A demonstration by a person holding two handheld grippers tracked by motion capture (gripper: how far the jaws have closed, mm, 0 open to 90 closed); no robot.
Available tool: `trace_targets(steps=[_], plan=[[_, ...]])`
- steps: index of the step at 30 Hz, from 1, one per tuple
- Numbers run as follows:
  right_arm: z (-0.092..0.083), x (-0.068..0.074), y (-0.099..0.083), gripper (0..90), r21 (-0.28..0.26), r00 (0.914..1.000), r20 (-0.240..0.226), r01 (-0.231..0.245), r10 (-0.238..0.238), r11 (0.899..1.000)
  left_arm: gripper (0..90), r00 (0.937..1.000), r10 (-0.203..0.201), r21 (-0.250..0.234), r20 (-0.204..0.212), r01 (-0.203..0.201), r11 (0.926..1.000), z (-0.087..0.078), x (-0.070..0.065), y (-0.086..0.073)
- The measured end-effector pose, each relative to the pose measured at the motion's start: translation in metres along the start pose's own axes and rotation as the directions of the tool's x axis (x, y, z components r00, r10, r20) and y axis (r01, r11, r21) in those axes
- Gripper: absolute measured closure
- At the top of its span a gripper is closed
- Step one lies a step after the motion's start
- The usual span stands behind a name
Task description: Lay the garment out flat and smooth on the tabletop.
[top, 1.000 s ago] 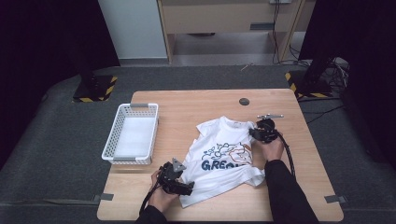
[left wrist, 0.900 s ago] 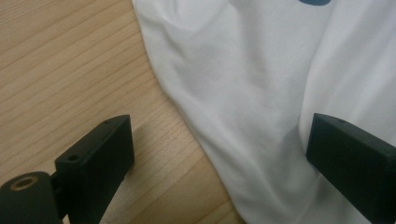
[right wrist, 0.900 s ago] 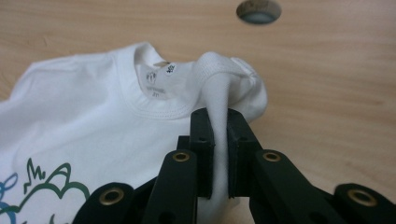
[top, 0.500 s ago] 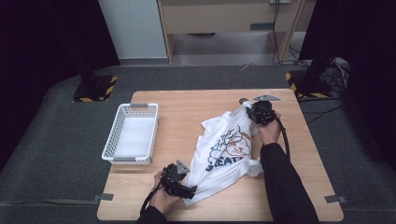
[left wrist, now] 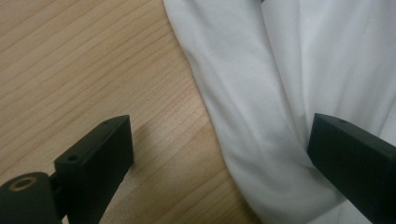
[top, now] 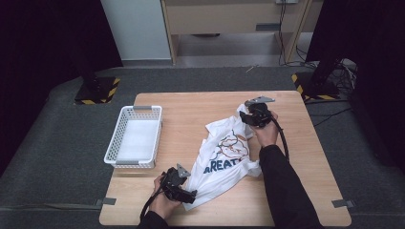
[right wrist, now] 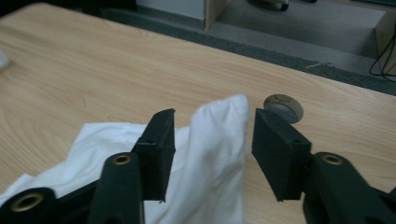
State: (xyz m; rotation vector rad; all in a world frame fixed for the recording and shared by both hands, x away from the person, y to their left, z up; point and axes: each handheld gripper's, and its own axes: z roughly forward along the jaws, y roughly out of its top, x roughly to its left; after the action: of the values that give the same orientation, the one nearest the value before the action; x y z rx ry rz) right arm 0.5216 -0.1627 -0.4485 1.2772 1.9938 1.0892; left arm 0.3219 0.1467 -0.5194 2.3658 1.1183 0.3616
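A white T-shirt (top: 229, 152) with an orange and blue print lies stretched diagonally on the wooden table (top: 191, 109). My left gripper (top: 191, 195) sits at its near left corner. In the left gripper view the left gripper (left wrist: 219, 140) stands open, with the shirt's edge (left wrist: 280, 70) lying under the right-hand jaw. My right gripper (top: 246, 117) is at the shirt's far right end. Its jaws have just been opening. In the right gripper view the right gripper (right wrist: 212, 126) is open around an upright fold of the shirt (right wrist: 219, 154), and neither pad presses on it.
A white mesh basket (top: 114, 143) stands on the table's left side. A round cable grommet (right wrist: 283, 105) sits in the tabletop just beyond my right gripper. Bare wood lies between the basket and the shirt and along the table's right side.
My right gripper carried the shirt's far corner up and toward the table's far edge, pulling the cloth long and narrow, then opened its jaws. The left gripper stayed in place.
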Motion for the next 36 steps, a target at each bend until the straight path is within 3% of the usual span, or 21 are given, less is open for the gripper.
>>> trace_targets(steps=[3, 5, 10, 15, 26, 27, 32, 36], plan=[[-0.01, -0.009, -0.005, 43.6, -0.049, 0.9986, -0.025, -0.047, 0.046, 0.998, 6.3, 1.0, -0.004, -0.002, 0.005, 0.004, 1.0, 0.001, 0.001, 0.0], [-0.014, -0.015, -0.012, 43.5, -0.055, 0.9977, -0.025, -0.064, 0.063, 0.996, 6.1, 0.9999, -0.011, -0.003, 0.007, 0.011, 0.9999, 0.001, 0.001, 0.0], [-0.013, -0.028, -0.041, 43.2, 0.003, 0.9944, -0.009, -0.105, 0.105, 0.994, 6.0, 0.9999, -0.011, -0.005, 0.006, 0.011, 0.9999, 0.001, 0.001, 0.0], [0.003, -0.029, -0.066, 42.1, 0.083, 0.9924, -0.01, -0.121, 0.122, 0.989, 5.8, 0.9998, -0.017, -0.007, 0.01, 0.017, 0.9998, 0.002, 0.001, 0.0], [0.025, -0.025, -0.081, 45.7, 0.126, 0.9922, 0.009, -0.124, 0.124, 0.984, 5.5, 0.9998, -0.016, -0.014, 0.011, 0.016, 0.9998, 0.002, 0.001, 0.0], [0.028, -0.022, -0.083, 53.4, 0.137, 0.9928, 0.008, -0.12, 0.12, 0.983, 5.5, 0.9998, -0.016, -0.014, 0.01, 0.016, 0.9998, 0.002, 0.001, 0.0], [0.029, -0.019, -0.083, 65.6, 0.135, 0.9917, -0.009, -0.126, 0.128, 0.983, 5.4, 0.9998, -0.018, -0.014, 0.01, 0.018, 0.9997, 0.002, 0.001, 0.0], [0.029, -0.018, -0.082, 77.0, 0.145, 0.9838, -0.032, -0.17, 0.176, 0.975, 5.3, 0.9998, -0.017, -0.016, 0.011, 0.017, 0.9997, 0.003, 0.001, 0.0]])
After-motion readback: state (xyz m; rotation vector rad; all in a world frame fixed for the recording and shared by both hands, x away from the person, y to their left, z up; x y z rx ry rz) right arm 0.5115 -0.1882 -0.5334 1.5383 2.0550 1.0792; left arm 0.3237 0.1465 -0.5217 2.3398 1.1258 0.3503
